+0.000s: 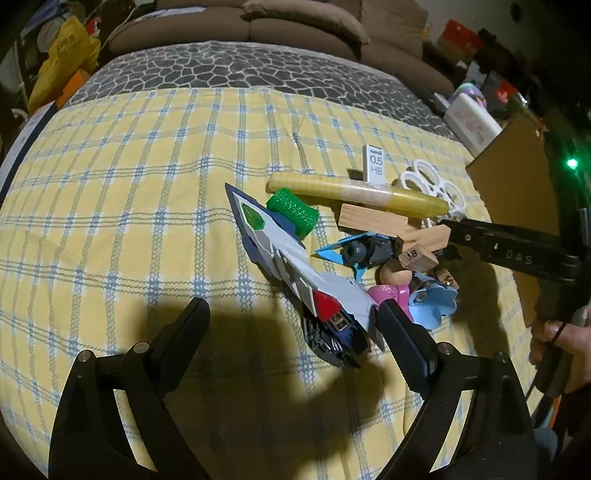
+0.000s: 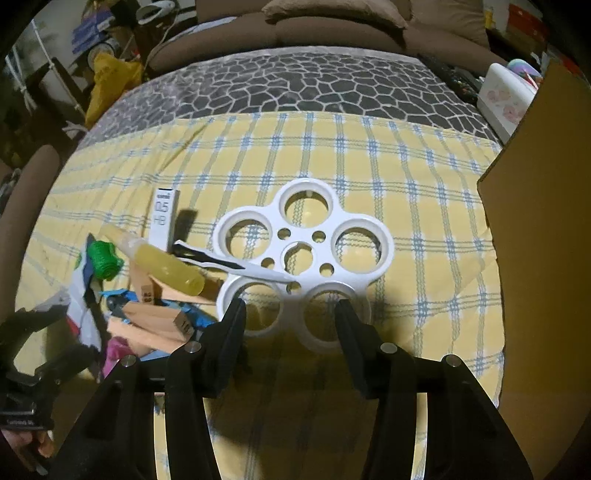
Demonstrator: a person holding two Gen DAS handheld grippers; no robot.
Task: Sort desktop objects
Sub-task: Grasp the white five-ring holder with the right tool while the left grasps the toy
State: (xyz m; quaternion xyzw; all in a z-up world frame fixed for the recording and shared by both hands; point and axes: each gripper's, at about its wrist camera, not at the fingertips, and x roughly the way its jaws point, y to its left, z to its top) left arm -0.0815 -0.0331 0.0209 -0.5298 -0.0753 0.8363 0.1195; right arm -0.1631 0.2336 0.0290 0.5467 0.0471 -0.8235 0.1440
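A pile of small objects lies on the yellow checked cloth (image 1: 110,221). It holds a grey, blue and red toy blade (image 1: 295,266), a green mesh roll (image 1: 293,212), a yellow tube (image 1: 354,194), wooden blocks (image 1: 373,219), a pink toy (image 1: 391,295) and a blue flower piece (image 1: 432,299). My left gripper (image 1: 291,310) is open just in front of the blade's near end, which lies against the right finger. My right gripper (image 2: 290,303) stands part open over the near rim of a white flower-shaped holder (image 2: 301,232), and nothing is visibly pinched. A black and white pen (image 2: 236,264) rests on the holder.
A lead refill case marked 0.5 HB (image 2: 164,218) stands behind the tube. A cardboard box (image 2: 546,221) walls off the right side. A grey patterned cover (image 2: 314,85) lies beyond the cloth, with a brown sofa (image 2: 332,22) behind it. A hand (image 1: 554,339) holds the right gripper.
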